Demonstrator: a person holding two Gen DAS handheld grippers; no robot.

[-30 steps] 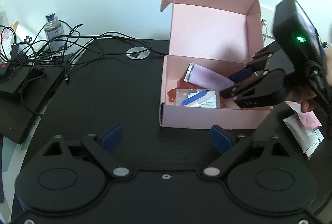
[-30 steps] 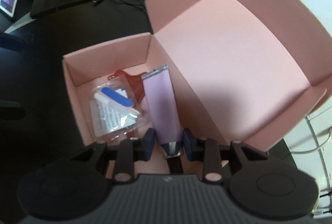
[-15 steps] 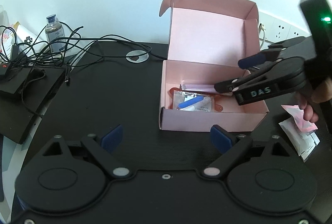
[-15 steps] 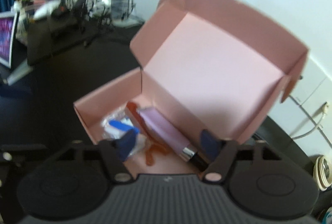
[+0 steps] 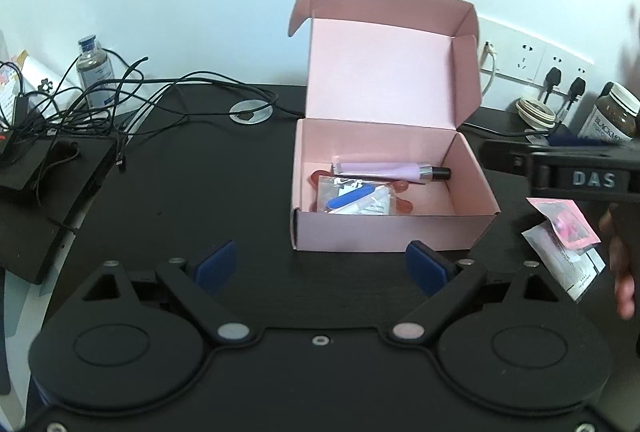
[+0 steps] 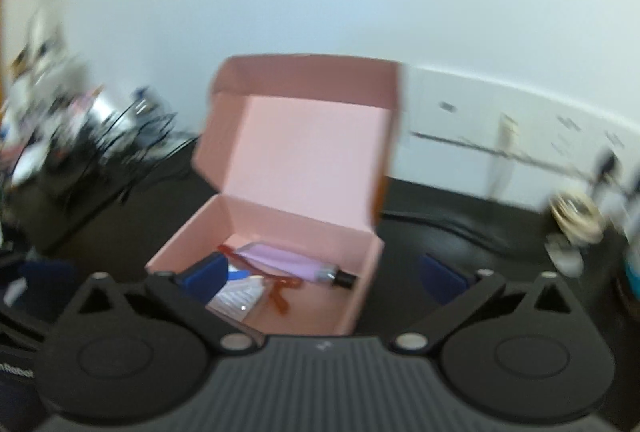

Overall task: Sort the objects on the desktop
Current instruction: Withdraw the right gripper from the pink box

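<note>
One lilac tube (image 5: 383,170), black cap, lying flat in pink box (image 5: 394,232); right gripper (image 6: 322,274) jaws opening, empty; left gripper (image 5: 320,264) jaws wide.

Even, cool daylight; soft shadows inside the box (image 5: 384,168). Left view sharp, its edges bowed. Right view smeared with motion blur, worst at both sides.
</note>
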